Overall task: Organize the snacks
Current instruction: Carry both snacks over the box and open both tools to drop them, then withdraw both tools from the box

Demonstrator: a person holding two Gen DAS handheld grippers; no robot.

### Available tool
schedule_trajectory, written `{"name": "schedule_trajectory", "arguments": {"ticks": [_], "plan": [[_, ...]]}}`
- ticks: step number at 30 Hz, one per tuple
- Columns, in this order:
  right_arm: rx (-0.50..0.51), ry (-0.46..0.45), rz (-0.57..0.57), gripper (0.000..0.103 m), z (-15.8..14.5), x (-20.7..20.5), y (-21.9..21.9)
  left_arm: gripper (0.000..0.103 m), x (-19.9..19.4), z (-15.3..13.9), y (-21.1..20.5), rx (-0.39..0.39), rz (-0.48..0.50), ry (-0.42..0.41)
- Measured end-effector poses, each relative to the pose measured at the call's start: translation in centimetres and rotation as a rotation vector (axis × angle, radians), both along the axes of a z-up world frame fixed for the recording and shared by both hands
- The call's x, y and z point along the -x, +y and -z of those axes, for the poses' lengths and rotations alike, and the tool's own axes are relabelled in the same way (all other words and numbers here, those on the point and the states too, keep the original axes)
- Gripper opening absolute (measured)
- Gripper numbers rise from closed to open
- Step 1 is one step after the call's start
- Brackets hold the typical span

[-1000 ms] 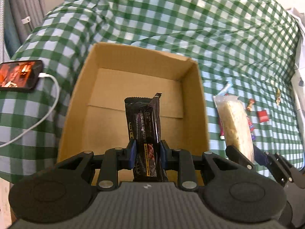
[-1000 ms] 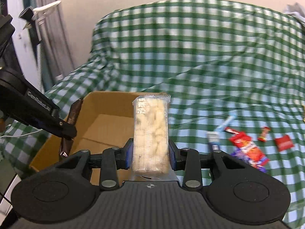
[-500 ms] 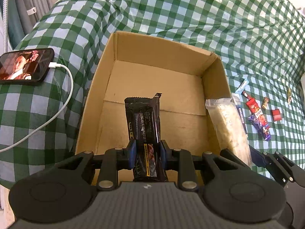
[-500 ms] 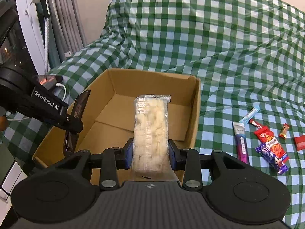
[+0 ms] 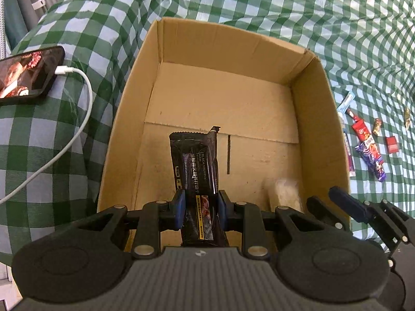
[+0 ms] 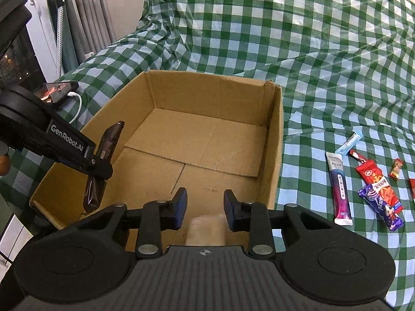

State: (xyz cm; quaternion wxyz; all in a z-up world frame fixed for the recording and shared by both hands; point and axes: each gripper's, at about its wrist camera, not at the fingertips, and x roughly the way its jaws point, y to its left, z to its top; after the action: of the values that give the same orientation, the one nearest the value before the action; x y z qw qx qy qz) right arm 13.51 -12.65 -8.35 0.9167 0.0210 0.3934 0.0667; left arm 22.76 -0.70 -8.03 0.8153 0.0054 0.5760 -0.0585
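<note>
**Pale bar dropped, black bar next**

The right gripper [image 6: 202, 208] has its claw wide apart with nothing in it. The pale snack bar [image 6: 206, 229] is just below the claw, inside the cardboard box [image 6: 275, 140] at its near right corner. It looks blurry, so I cannot tell if it has landed flat.

The left gripper [image 5: 199, 208] squeezes the black snack bar [image 5: 194, 160] tight and holds it up over the near part of the box. I think this step is putting both bars in the box. Next, the left claw should go lower and let go, a bit away from the pale bar.

More snacks wait on the green checked cloth [image 6: 311, 51], past the right wall of the box: a purple stick pack [image 6: 339, 191], a red packet [image 6: 373, 178] and small candies [image 6: 396, 168]. A phone [image 5: 26, 75] with its white cable [image 5: 77, 119] lies by the left wall. The box walls are tall, so the claws must lift over them.
</note>
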Motion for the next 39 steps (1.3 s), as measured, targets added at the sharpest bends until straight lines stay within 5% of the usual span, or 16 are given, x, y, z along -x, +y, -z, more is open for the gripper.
{"name": "schedule_trajectory", "arguments": {"ticks": [2,3,4,5,6,8,11,16,28,39], "plan": [[-0.005,0.005,-0.002,0.032,0.1,-0.1,0.0,0.03,-0.1,0.3,-0.3,-0.015,0.017,-0.003],[-0.007,0.006,-0.001,0.032,0.0,-0.2,0.0,0.041,-0.1,0.4,-0.3,-0.023,0.021,-0.013],[-0.008,0.006,-0.002,0.033,-0.1,-0.1,0.0,0.056,-0.1,0.5,-0.4,-0.033,0.026,-0.019],[-0.008,0.005,-0.001,0.033,-0.2,-0.1,0.0,0.09,-0.1,0.6,-0.6,-0.051,0.025,-0.022],[-0.007,0.004,-0.001,0.034,-0.3,0.0,-0.1,0.103,0.0,0.5,-0.7,-0.069,0.017,-0.039],[-0.006,0.017,0.001,0.051,-0.4,0.3,-0.3,0.103,0.4,0.0,-0.7,-0.097,0.009,-0.093],[-0.016,0.029,0.021,0.07,-0.7,1.0,-0.7,0.103,0.9,-0.1,-0.5,-0.107,0.015,-0.068],[-0.036,0.045,0.043,0.089,-1.8,3.2,-0.9,0.103,4.2,-0.2,0.5,-0.115,0.002,-0.041],[-0.044,-0.037,0.04,0.102,-5.7,10.2,0.4,0.103,11.9,-3.4,1.6,-0.124,-0.018,-0.11],[-0.005,-0.152,0.061,0.102,-8.2,15.5,0.1,0.103,17.1,-5.6,2.0,-0.11,-0.057,-0.186]]}}
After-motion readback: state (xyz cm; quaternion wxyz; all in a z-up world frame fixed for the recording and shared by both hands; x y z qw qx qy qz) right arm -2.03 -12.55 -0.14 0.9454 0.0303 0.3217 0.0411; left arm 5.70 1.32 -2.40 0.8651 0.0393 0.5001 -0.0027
